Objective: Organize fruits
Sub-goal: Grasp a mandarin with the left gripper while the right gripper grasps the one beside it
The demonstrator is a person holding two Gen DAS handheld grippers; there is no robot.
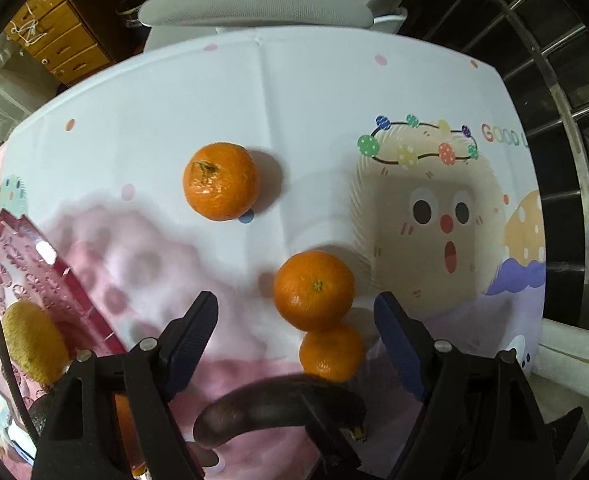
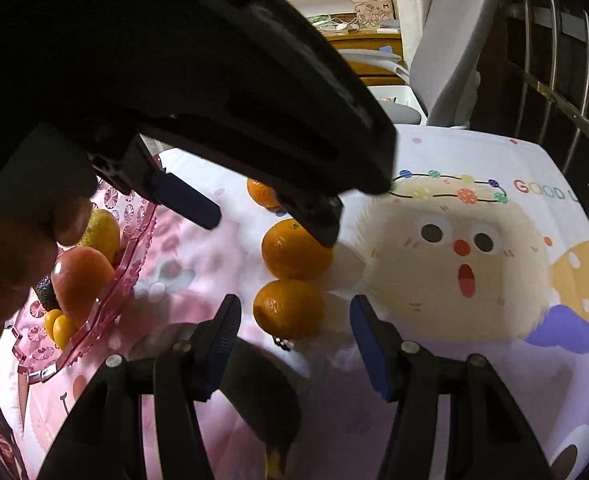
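Note:
Three oranges lie on the cartoon-print tablecloth (image 1: 334,92). My left gripper (image 1: 294,312) hangs open over them, pointing down, and the middle orange (image 1: 314,290) sits between its pads, apart from both. A second orange (image 1: 332,354) touches that one on the near side, and a third orange (image 1: 220,186) lies farther off. In the right wrist view the left gripper (image 2: 268,226) fills the upper left. My right gripper (image 2: 294,312) is open, and the near orange (image 2: 288,308) lies between its fingertips untouched. A dark banana (image 2: 262,392) lies low under the right gripper's fingers.
A pink plastic tray (image 2: 134,248) at the left holds a lemon (image 2: 102,232), a red fruit (image 2: 82,280) and small yellow fruits (image 2: 60,326). A hand (image 2: 14,260) is at the left edge. A grey chair (image 1: 254,8) stands beyond the table. A metal railing (image 1: 574,160) runs along the right.

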